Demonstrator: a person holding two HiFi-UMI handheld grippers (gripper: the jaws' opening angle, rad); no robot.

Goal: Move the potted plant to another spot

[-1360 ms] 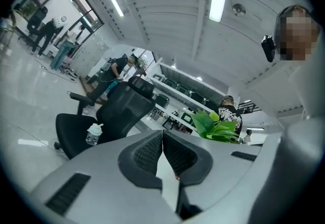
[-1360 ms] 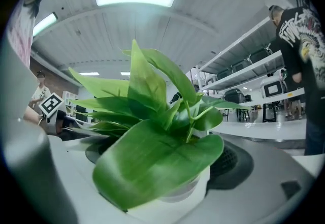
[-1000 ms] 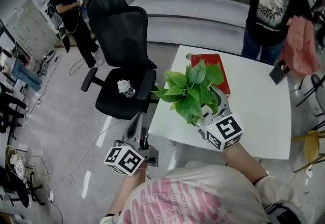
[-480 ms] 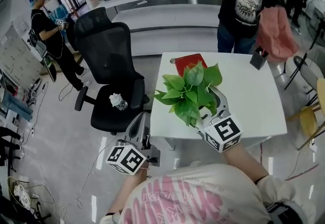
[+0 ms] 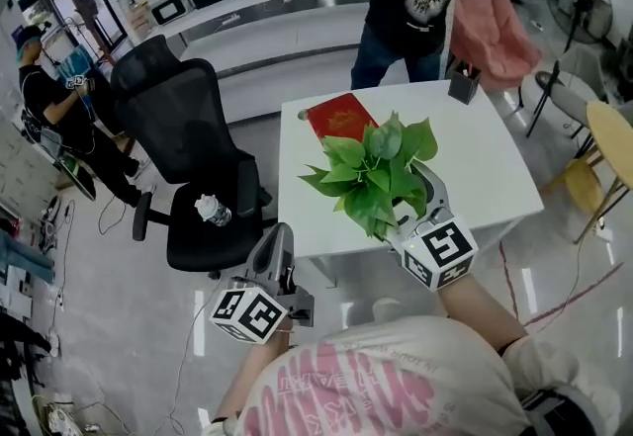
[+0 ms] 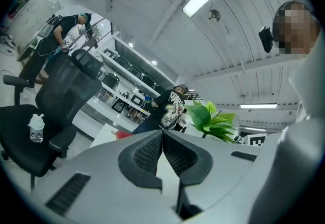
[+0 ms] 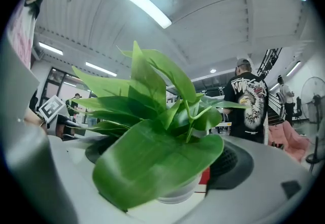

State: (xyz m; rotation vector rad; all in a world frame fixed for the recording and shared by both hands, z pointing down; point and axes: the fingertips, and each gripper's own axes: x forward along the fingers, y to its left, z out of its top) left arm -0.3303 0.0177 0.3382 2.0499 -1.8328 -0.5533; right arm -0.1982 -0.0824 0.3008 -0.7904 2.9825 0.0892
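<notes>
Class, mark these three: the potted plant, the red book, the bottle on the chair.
potted plant (image 5: pixel 374 172), head view, on its green leaves.
red book (image 5: pixel 339 115), head view, middle of its cover.
bottle (image 5: pixel 212 212), head view, on its body.

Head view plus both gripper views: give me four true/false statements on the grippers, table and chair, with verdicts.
1. The right gripper is shut on the potted plant. True.
2. The left gripper has its jaws wide apart. False: they are together with nothing between them.
3. A red book lies on the white table. True.
4. The black chair has a bare seat. False: a bottle lies on it.
</notes>
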